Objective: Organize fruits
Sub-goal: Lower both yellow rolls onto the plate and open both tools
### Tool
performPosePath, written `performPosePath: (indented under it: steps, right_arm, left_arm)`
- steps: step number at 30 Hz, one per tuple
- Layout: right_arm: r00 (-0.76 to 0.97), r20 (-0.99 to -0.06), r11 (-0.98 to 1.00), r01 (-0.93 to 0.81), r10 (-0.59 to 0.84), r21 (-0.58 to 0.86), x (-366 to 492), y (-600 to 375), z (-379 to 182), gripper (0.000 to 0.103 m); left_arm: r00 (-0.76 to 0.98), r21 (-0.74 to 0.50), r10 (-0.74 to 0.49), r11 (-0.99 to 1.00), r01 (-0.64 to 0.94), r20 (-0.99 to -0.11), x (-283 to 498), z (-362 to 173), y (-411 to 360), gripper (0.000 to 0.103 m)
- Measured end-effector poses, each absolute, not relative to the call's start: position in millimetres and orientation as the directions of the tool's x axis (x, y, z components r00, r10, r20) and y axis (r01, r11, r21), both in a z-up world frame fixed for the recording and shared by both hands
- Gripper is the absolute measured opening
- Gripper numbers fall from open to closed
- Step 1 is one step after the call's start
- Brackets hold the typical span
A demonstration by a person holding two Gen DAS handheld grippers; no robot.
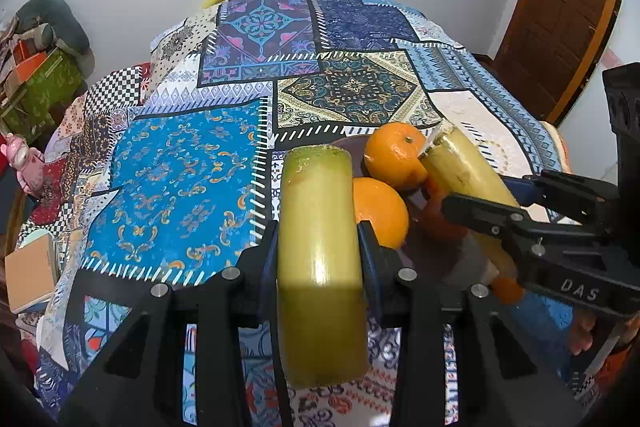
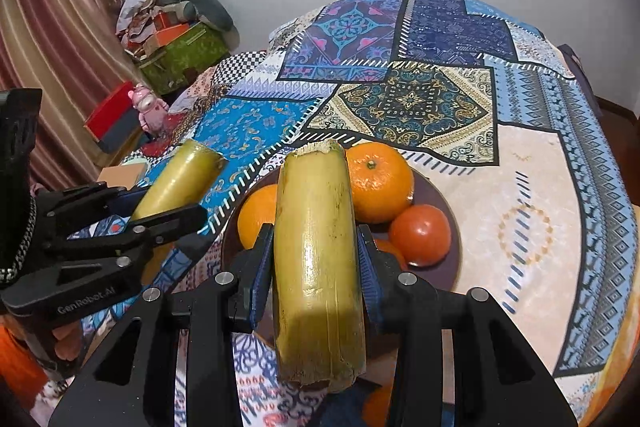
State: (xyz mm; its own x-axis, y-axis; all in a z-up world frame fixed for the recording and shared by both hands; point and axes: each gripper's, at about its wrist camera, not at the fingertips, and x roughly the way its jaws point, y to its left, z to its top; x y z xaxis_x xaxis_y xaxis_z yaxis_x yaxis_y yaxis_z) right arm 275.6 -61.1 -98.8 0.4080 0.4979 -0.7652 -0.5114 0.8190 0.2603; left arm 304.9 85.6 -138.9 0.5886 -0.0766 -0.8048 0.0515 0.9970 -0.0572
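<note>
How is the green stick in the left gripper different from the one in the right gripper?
The left stalk piece has a smooth, flat far end; the right stalk piece has a ragged, torn one. The left piece looks greener and cleaner, the right one yellower with dark specks. Both are thick, shiny cylinders clamped between gripper pads near a plate of oranges.

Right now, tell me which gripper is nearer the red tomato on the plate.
Right. The right gripper, shut on a cane piece, hangs over the plate beside the tomato. The left gripper, holding another piece, is off the plate's far side.
</note>
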Motion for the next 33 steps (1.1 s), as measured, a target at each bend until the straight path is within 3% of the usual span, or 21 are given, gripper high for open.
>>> performPosePath:
  steps: [14,18,23,33]
  right_arm:
    - [0.383,-0.796,0.847,-0.45,0.469,0.283,299,-55,-116,0.036]
    - [0.349,-0.777,0.821,-0.449,0.523,0.352,302,-63,-110,0.038]
    - [0.41,-0.773,0.837,-0.473,0.485,0.275,294,-71,-95,0.038]
    - [0.422,-0.77,0.848,-0.448,0.479,0.282,293,-104,-95,0.038]
  left_arm:
    - [0.588,-0.111,-0.12,0.992,0.052,-0.8,332,-137,85,0.037]
    - [0.584,-0.115,-0.128,0.992,0.059,-0.802,334,-135,79,0.037]
    - [0.579,-0.115,-0.134,0.991,0.069,-0.804,337,-133,71,0.037]
    - [0.563,-0.115,-0.143,0.99,0.085,-0.814,348,-134,47,0.037]
